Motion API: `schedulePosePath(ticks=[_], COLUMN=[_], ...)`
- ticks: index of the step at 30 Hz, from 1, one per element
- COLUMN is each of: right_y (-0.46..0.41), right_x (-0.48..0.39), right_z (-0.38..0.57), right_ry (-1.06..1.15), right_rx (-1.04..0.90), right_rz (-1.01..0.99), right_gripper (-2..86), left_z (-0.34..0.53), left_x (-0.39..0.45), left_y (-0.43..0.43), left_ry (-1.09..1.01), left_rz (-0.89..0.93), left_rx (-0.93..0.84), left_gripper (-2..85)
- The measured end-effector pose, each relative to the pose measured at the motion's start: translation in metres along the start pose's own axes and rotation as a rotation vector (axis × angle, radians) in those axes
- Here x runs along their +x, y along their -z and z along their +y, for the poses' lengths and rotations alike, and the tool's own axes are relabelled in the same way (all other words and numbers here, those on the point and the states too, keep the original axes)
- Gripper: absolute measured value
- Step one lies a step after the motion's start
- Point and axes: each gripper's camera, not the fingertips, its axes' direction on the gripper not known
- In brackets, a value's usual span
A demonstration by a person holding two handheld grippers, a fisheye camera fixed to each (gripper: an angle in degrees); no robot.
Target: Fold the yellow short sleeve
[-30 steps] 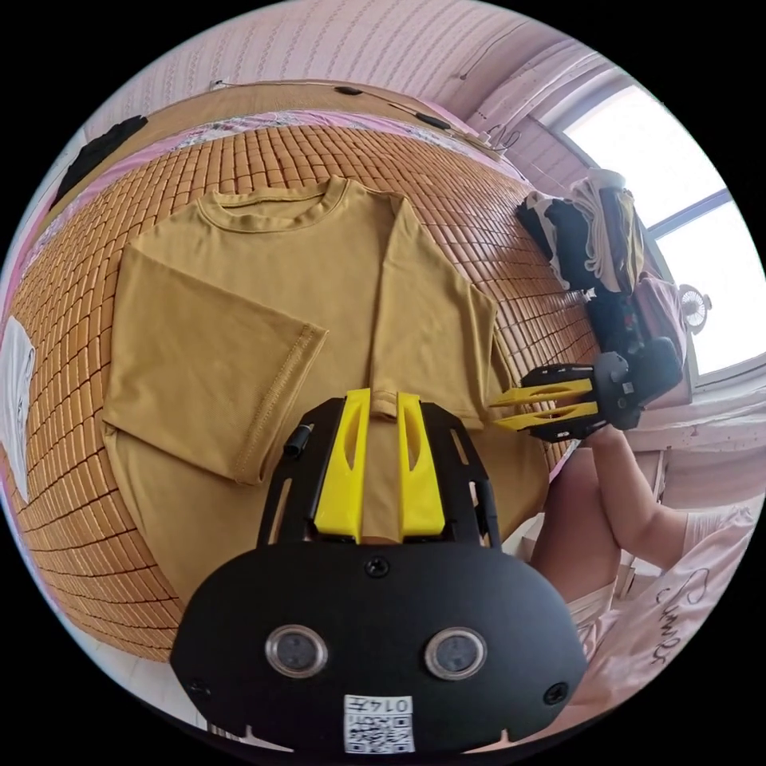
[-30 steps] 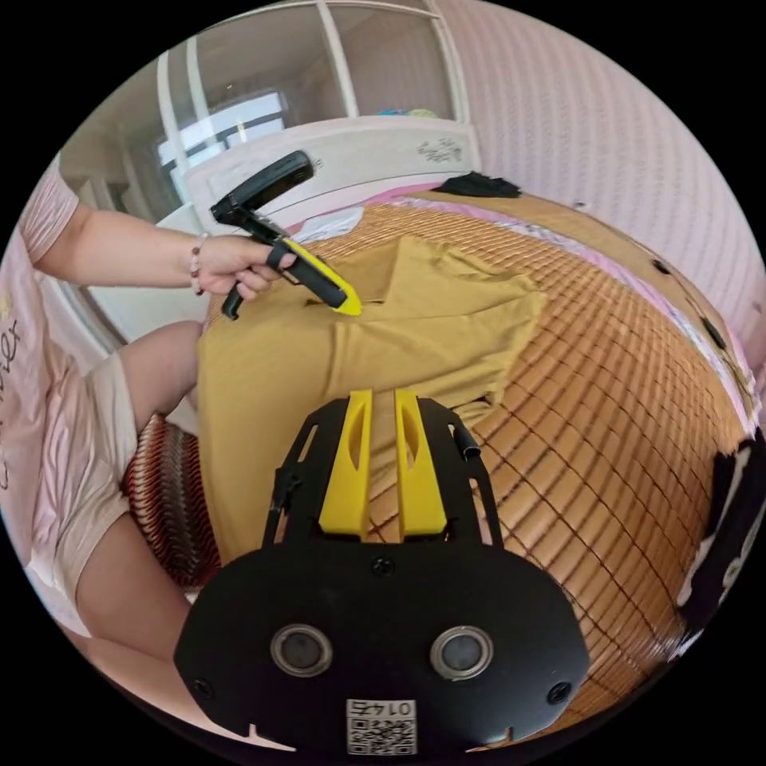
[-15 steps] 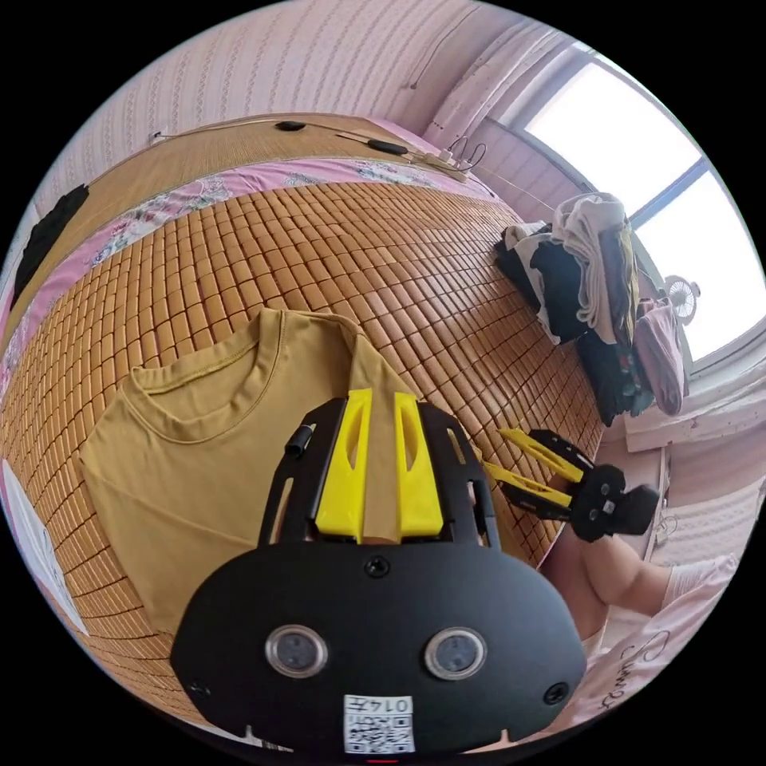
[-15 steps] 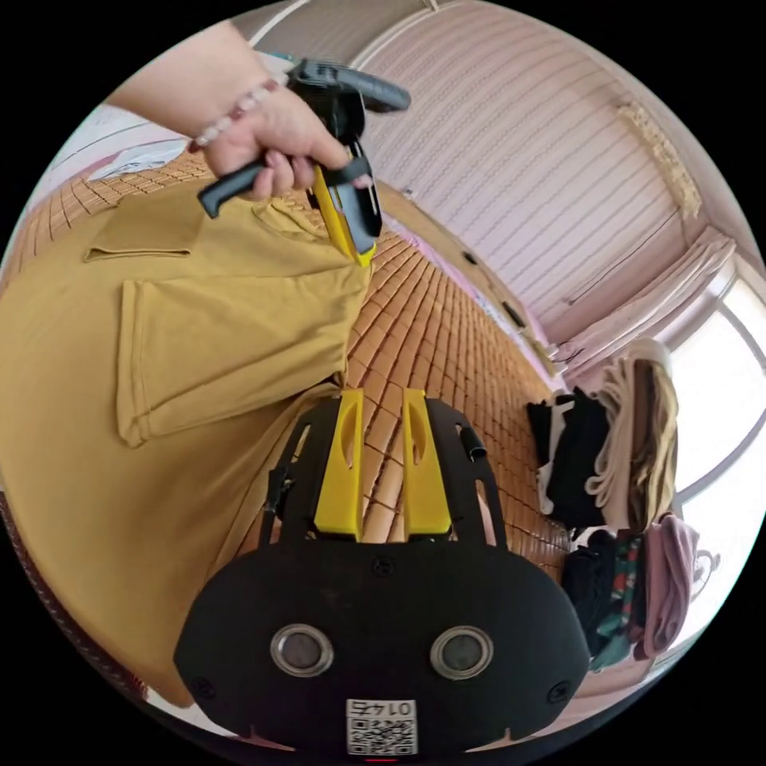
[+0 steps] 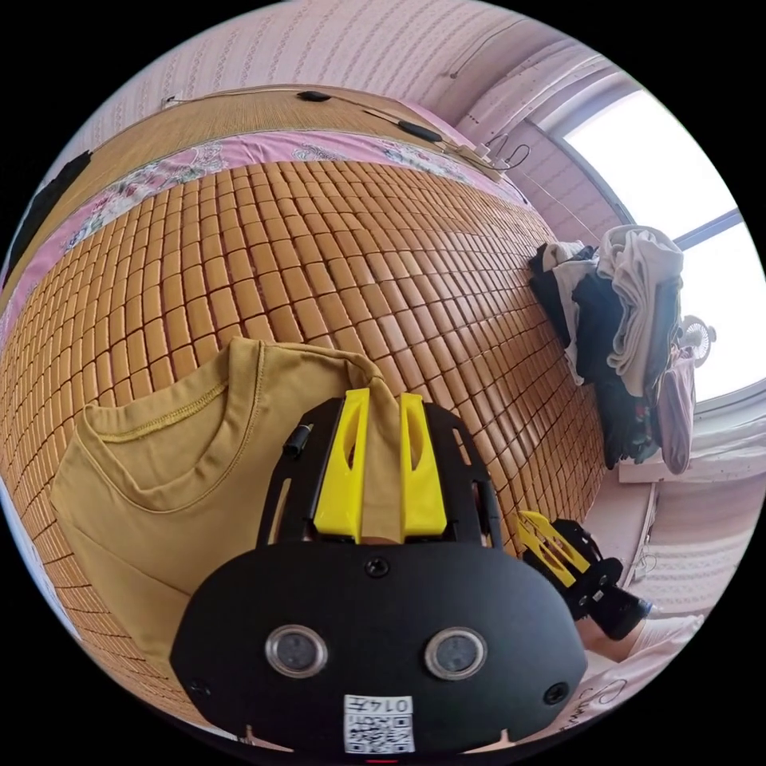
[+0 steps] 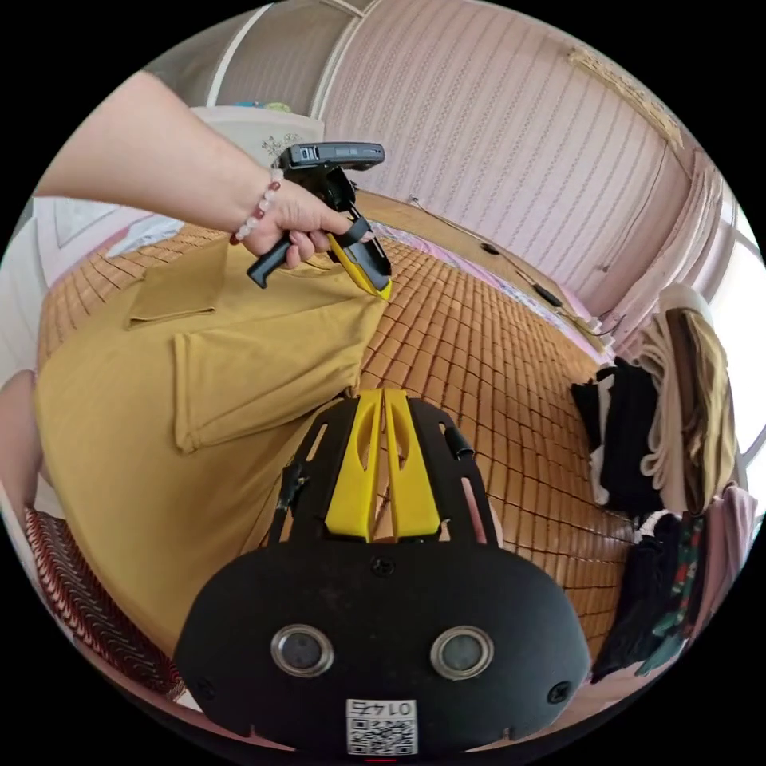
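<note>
Yellow short-sleeve shirt lies on the bamboo mat, both sleeves folded inward; left gripper stands at its shoulder edge, jaws narrow, grip uncertain. Right gripper, jaws nearly together, pinches the side edge, seemingly ready for the lengthwise fold.

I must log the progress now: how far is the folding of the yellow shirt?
Done: both sleeves of the yellow shirt lie folded inward across its front. In hand: the left gripper sits at the shoulder near the collar, and the right gripper, jaws together, meets the shirt's side edge. Left: the fold of the body.
</note>
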Motion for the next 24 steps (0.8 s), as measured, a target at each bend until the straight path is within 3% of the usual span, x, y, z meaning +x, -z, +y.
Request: schedulePosePath(ticks=[2, 5, 9, 16, 24], right_y=[0.0, -0.005, -0.013, -0.027, -0.026], right_x=[0.01, 0.015, 0.008, -0.019, 0.002], right_z=[0.002, -0.001, -0.008, -0.018, -0.027], right_ry=[-0.018, -0.019, 0.016, 0.117, 0.051], right_rx=[0.03, 0.008, -0.041, -0.105, -0.083], right_rz=[-0.153, -0.206, -0.187, 0.026, -0.115], right_gripper=[0.3, 6.2, 6.3, 0.3, 10.3], left_z=[-0.002, -0.004, -0.006, -0.01, -0.018], left_x=[-0.002, -0.006, -0.012, -0.019, -0.026], left_y=[0.001, 0.003, 0.005, -0.001, 0.003], left_ry=[-0.006, -0.013, -0.015, -0.014, -0.019], left_rz=[0.006, 0.015, 0.013, -0.002, 0.009], left_rx=[-0.002, 0.002, -0.005, -0.013, -0.027], left_gripper=[6.9, 6.9, 6.9, 5.2, 5.3])
